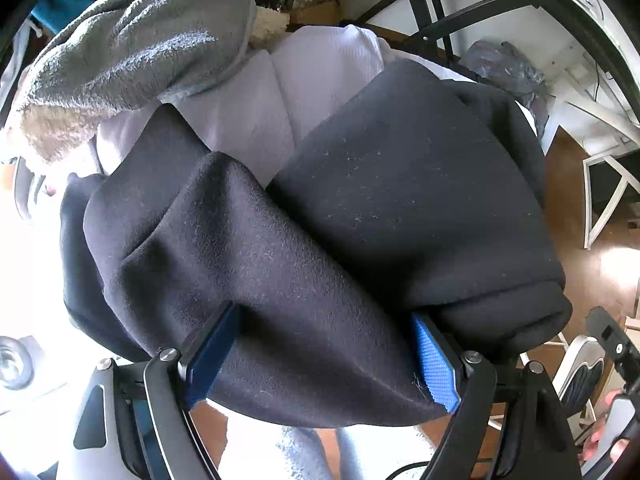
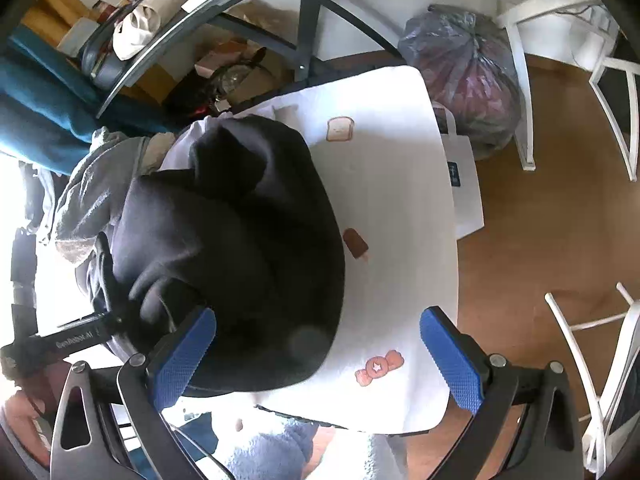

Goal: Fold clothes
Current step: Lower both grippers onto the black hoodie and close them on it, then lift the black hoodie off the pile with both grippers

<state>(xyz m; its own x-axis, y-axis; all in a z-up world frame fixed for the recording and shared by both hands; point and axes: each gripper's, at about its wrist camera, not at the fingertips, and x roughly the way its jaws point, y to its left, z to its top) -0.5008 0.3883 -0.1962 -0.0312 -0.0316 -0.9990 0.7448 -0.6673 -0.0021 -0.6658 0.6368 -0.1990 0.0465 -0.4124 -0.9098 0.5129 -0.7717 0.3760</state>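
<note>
Black garment [image 1: 360, 208]: thick fleece, soft, limp, bulky, likely weighty; lies bunched on the table [image 2: 400, 200]. Left gripper [image 1: 324, 356]: fingers wide apart, a fat fold between them, grip unclear. Right gripper [image 2: 320, 360]: fingers spread wide, empty, over the hem. Best held at edges.

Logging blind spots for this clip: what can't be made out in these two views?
- Left wrist view: the black garment bunches between the left gripper fingers; how tightly they pinch is hidden.
- Right wrist view: glare washes out the left edge; a smudge blurs the garment's hem.
- Garment type: folds hide it.
- Right gripper: empty, open.
</note>
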